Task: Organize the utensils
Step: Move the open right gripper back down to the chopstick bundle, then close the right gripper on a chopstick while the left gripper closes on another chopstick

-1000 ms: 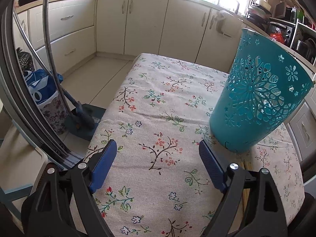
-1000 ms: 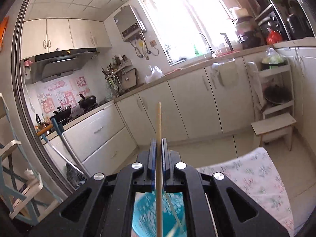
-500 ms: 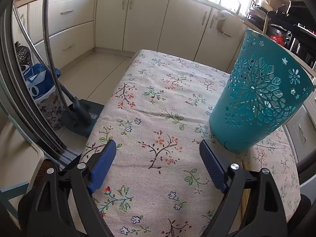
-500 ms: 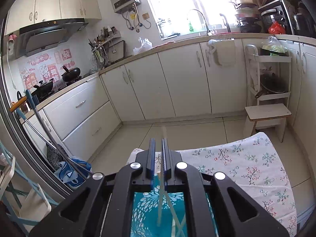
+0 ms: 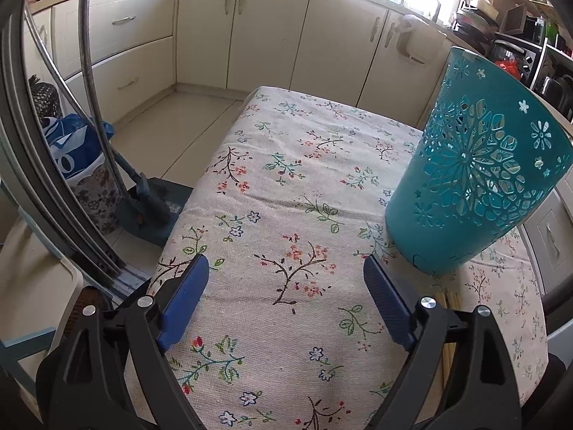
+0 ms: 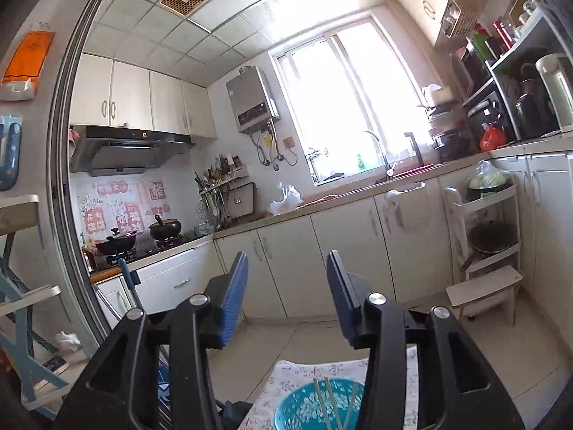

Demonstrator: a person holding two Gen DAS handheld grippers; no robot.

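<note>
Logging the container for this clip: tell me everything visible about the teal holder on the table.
The teal holder is a tapered plastic cup, wider at the rim, its wall pierced with flower and snowflake cutouts. It stands upright on the flowered tablecloth, toward the table's right side in the left wrist view. From above, chopsticks lean inside it. More chopsticks lie on the cloth near its base. Neither claw touches it.
</note>
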